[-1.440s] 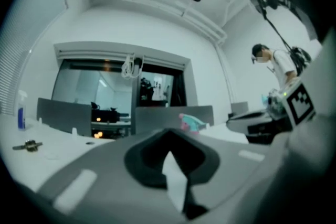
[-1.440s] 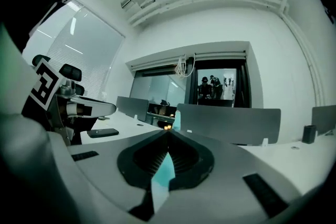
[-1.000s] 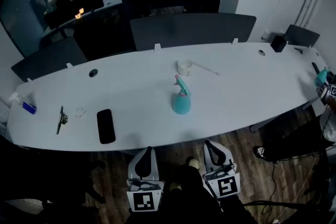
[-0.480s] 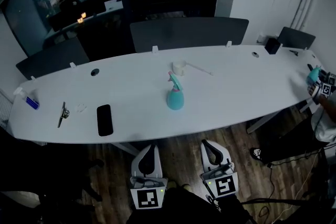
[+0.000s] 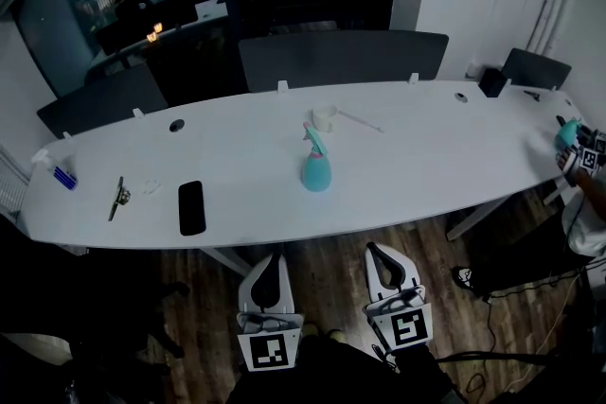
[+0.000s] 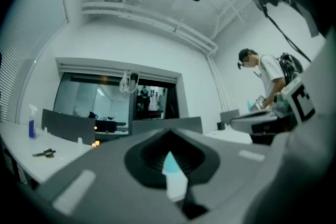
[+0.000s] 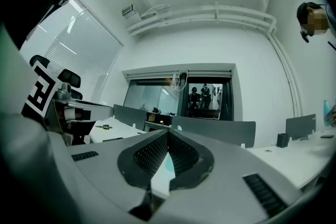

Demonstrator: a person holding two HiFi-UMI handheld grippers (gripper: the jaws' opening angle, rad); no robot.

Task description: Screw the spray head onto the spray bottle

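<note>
Over the last second almost nothing has changed on the long white table. The teal, pear-shaped plastic spray bottle stands upright at the middle of the frame, in the same spot just below the small white cup. Its teal spray head already sits on top of it, though from this distance I cannot tell whether it is threaded home or only resting there. What has shifted is the pair of tools. The grey left gripper and the grey right gripper, both at the lower middle of the head view over the dark wooden floor, have crept slightly upward in the frame toward the near table edge. Both are well apart from the bottle and touch nothing. Each gripper view shows its jaws pressed together and empty, with only a sliver of the distant teal bottle visible through the hollow behind the tips. The black phone at lower left lies undisturbed. I judge that the reach is only beginning. The jaws will have to part before one gripper can steady the bottle and the other can take the head to turn it.
</note>
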